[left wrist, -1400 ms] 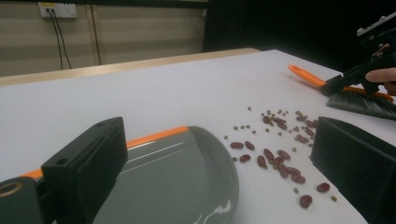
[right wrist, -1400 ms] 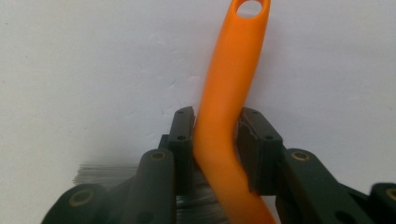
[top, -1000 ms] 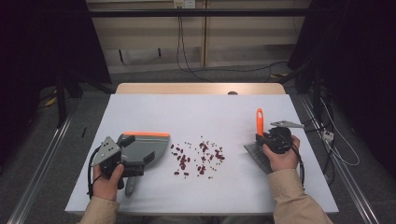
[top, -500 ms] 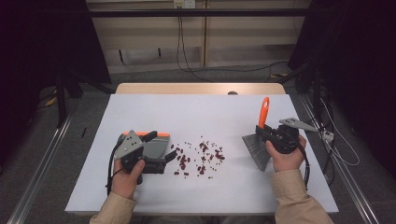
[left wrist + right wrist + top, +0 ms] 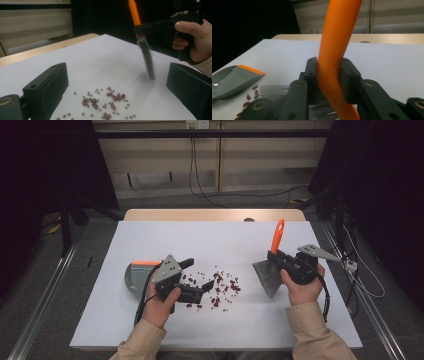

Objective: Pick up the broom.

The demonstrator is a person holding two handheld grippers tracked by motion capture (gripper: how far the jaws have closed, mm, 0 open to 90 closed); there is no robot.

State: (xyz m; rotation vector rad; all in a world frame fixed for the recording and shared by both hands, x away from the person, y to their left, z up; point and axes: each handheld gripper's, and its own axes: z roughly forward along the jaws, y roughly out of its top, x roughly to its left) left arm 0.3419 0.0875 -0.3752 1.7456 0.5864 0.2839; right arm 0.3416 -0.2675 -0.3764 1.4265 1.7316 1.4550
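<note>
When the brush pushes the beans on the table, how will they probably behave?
The beans are small, loose and rounded, so they will likely roll and scatter rather than move as one pile. The smallest round ones may slip between the bristles. The smooth white table probably gives little grip, so light strokes seem enough.

A lab or test room, a white desk (image 5: 150,240) set on a wooden top, dark curtains (image 5: 45,175) on both sides, cables (image 5: 200,175) hanging down a plain wall, metal rails (image 5: 45,290) on a grey floor (image 5: 100,215).
</note>
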